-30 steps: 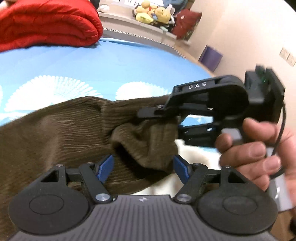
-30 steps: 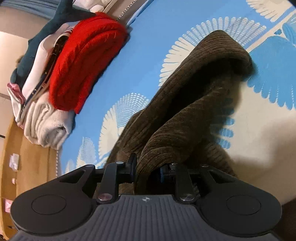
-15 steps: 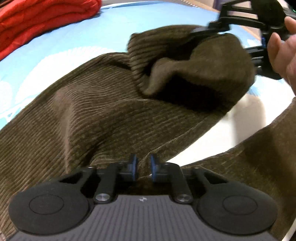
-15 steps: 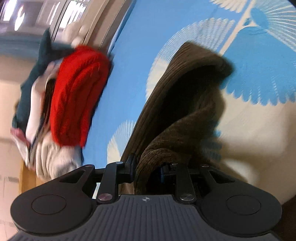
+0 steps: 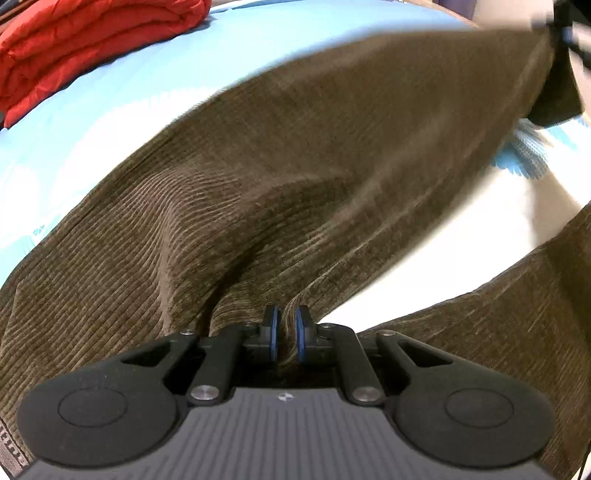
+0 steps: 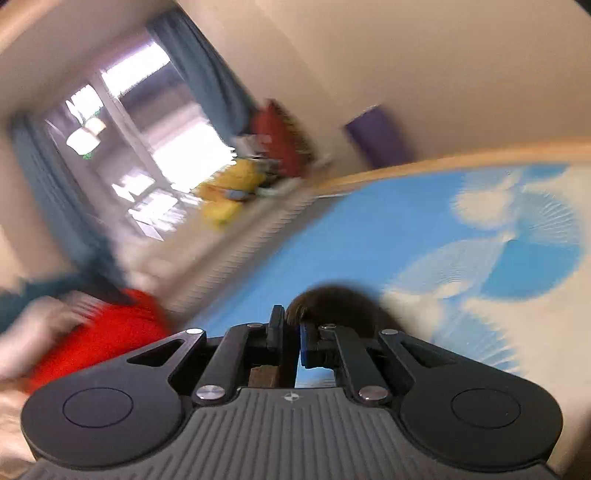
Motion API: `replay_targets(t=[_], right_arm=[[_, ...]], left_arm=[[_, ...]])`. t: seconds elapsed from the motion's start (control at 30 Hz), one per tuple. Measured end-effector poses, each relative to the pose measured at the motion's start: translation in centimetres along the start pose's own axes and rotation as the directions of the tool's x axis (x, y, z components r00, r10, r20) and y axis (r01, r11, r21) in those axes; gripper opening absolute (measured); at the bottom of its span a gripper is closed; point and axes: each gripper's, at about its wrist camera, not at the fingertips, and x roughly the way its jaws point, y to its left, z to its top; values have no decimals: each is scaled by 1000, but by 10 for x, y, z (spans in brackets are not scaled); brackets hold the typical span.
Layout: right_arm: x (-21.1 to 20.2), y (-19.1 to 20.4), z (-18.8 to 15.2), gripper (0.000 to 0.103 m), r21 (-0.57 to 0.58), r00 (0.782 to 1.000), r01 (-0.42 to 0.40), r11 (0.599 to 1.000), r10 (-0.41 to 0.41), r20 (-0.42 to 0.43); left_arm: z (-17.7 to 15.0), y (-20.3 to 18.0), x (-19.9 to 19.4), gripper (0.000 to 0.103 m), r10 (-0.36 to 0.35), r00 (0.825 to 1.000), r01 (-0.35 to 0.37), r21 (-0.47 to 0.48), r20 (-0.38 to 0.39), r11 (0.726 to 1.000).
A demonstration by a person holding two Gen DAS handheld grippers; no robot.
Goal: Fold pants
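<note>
Brown corduroy pants (image 5: 295, 166) lie across the blue and white bedsheet (image 5: 110, 92). My left gripper (image 5: 286, 319) is shut on a fold of the pants near the crotch, and the cloth bunches between its blue pads. One pant leg stretches taut up to the top right, where my blurred right gripper (image 5: 569, 22) holds its end. The right wrist view shows my right gripper (image 6: 291, 325) with its jaws closing on a tuft of the pants (image 6: 340, 306), raised above the bedsheet (image 6: 369, 229).
A folded red blanket (image 5: 92, 44) lies at the far left of the bed, and it appears blurred as the red blanket (image 6: 99, 332) in the right wrist view. Behind the bed are a window with blue curtains (image 6: 147, 155), a ledge with soft toys (image 6: 229, 192) and a wooden bed edge (image 6: 406, 170).
My left gripper has shut on the pants near the crotch. My right gripper has swung up and away with the leg end, pulling the bunched leg out straight; its view now faces the window.
</note>
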Motion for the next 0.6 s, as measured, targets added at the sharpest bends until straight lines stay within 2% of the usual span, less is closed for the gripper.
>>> replay_targets(t=[0.03, 0.07, 0.1, 0.13, 0.17, 0.2, 0.23, 0.27, 0.3, 0.43, 0.5, 0.6], right_arm=[[4, -10, -5, 8, 37, 998, 49, 998, -48, -34], [11, -18, -11, 12, 51, 988, 131, 990, -126, -90], [22, -26, -17, 13, 36, 962, 227, 973, -218, -165], [33, -43, -25, 13, 58, 923, 311, 949, -287, -255], [40, -63, -32, 14, 135, 896, 362, 922, -304, -324], [44, -81, -37, 18, 211, 880, 396, 894, -303, -367], [47, -99, -42, 28, 277, 868, 425, 862, -300, -396], [50, -115, -44, 39, 323, 864, 436, 840, -292, -410], [55, -128, -44, 39, 370, 871, 427, 825, -265, -413], [70, -164, -31, 39, 521, 923, 317, 792, -132, -360], [81, -166, -23, 39, 529, 933, 286, 799, -107, -344], [85, -166, -17, 37, 478, 929, 299, 826, -136, -344]], left_arm=[[2, -3, -1, 12, 2, 1000, -2, 1, -3, 1000], [3, -2, -1, 12, 0, 1000, 0, 0, -6, 1000], [3, -1, -1, 13, -3, 1000, 2, -1, -9, 1000], [4, 0, 0, 13, -3, 1000, 3, -3, -11, 1000], [4, 1, 0, 14, -5, 1000, 5, -5, -13, 1000], [5, 2, 0, 14, -7, 1000, 7, -7, -14, 1000], [5, 1, -1, 14, -7, 1000, 7, -9, -15, 1000], [5, 0, -1, 14, -6, 1000, 6, -5, -14, 1000], [4, 1, -1, 14, -4, 1000, 4, 2, -14, 1000], [2, -1, 1, 14, 2, 1000, -2, 22, -10, 1000], [2, 0, 0, 14, -2, 1000, 2, 20, -13, 1000], [4, 0, -2, 14, -4, 1000, 5, 27, -18, 1000]])
